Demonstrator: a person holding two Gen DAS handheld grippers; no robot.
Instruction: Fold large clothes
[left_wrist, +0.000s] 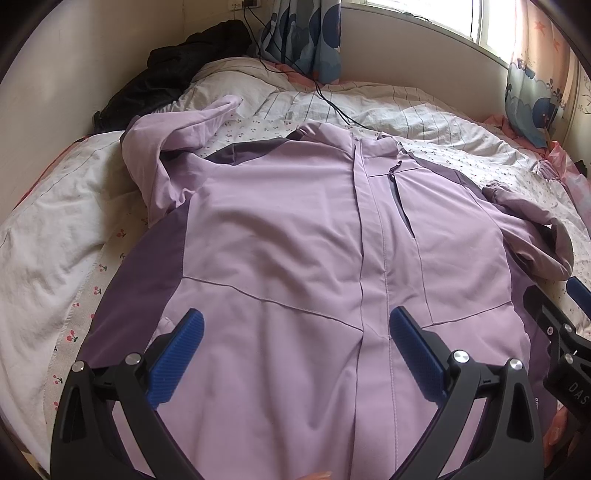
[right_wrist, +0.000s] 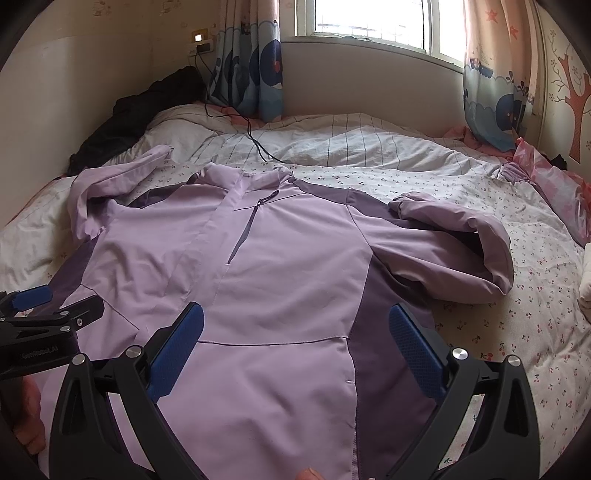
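My lilac jacket (left_wrist: 288, 236) lies front-up and spread flat across the middle of the bed (right_wrist: 480, 206), both sleeves out, 0 folds made, I judge. My left gripper (left_wrist: 295, 332) and right gripper (right_wrist: 295, 328) hover over its hem, jaws wide apart, holding nothing.

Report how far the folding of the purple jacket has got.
Done: the purple jacket lies spread front-up on the bed, zipped shut. In hand: nothing; the left tongs and right tongs hang open above its lower half. Left: all folds. The left sleeve and right sleeve still lie bunched out to the sides.
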